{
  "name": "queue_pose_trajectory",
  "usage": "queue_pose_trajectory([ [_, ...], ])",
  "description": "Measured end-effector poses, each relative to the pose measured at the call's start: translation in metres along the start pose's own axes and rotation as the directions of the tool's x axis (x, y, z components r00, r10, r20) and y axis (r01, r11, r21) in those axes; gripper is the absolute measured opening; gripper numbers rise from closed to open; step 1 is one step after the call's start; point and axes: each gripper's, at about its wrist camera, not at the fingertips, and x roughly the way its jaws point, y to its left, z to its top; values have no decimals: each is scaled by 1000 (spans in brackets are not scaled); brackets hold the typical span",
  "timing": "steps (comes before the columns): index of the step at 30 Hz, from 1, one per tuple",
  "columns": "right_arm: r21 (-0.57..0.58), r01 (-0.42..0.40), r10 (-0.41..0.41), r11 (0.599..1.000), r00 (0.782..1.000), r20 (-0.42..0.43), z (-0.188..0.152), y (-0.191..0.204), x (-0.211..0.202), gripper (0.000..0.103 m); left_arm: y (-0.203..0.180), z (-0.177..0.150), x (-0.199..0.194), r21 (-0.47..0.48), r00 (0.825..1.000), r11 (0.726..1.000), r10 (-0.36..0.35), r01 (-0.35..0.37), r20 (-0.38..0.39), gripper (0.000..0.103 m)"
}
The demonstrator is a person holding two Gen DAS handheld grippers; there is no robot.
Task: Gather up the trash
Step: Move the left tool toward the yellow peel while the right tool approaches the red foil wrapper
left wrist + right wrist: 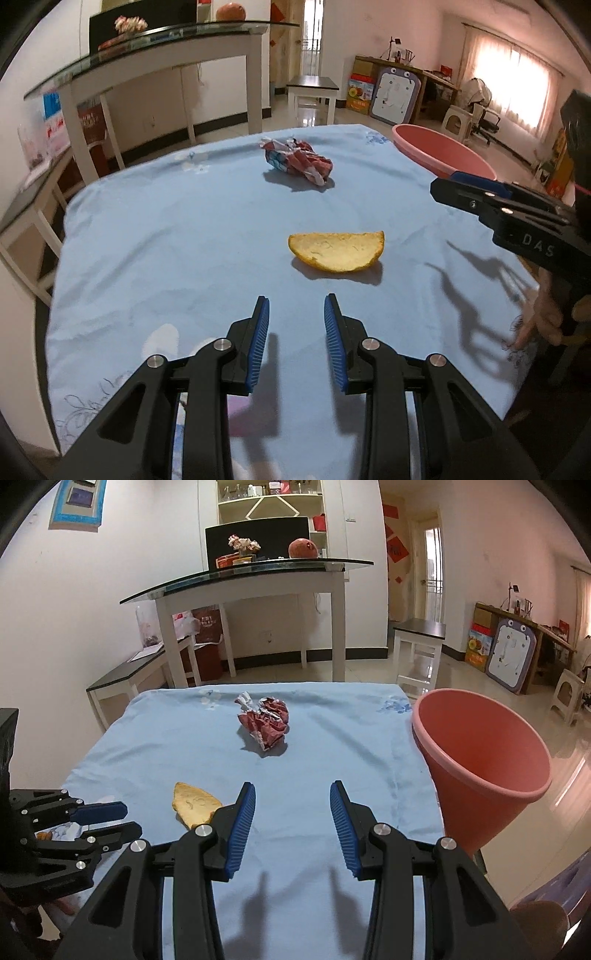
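So here's where I'm at: both sets of tongs are up off the table with nothing in them. My left tongs [296, 310] are spread apart, and the right tongs [292, 794] are spread apart too, maybe a bit wider.

Using the pink bin [480, 760] as my landmark: it sits at the right edge of the blue cloth [166, 240]. The peel [337, 251] lies well to the left of the bin, on the near side, just ahead of my left tongs. The crumpled wrapper [266, 722] is also left of the bin but farther back, well apart from the peel.

What worries me:

- The peel lies flat and curved on soft cloth. If I come in too shallow, I figure the pads will skate over it, or pinch up the cloth along with it and drag everything.
- The wrapper looks light and springy, so a weak pinch on one loose flap could let it drop short of the bin.
- The bin looks tilted toward me at the table edge. Bump its rim with the right tongs and it could tip off.
- Both tongs going for the same piece could clash.
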Motion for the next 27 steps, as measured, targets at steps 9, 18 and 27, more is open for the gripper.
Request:
queue_pose_trajectory([
  [9, 24, -1, 1, 1000, 1000, -25, 3, -11, 7, 46, 16, -3, 2, -139, 999, 989, -51, 51, 8, 31],
  [18, 68, -42, 49, 997, 994, -97, -3, -8, 17, 46, 23, 11, 0, -171, 999, 984, -51, 53, 16, 31],
  [27, 129, -100, 116, 987, 985, -124, -3, -18, 30, 46, 23, 28, 10, -184, 997, 980, -80, 79, 5, 31],
])
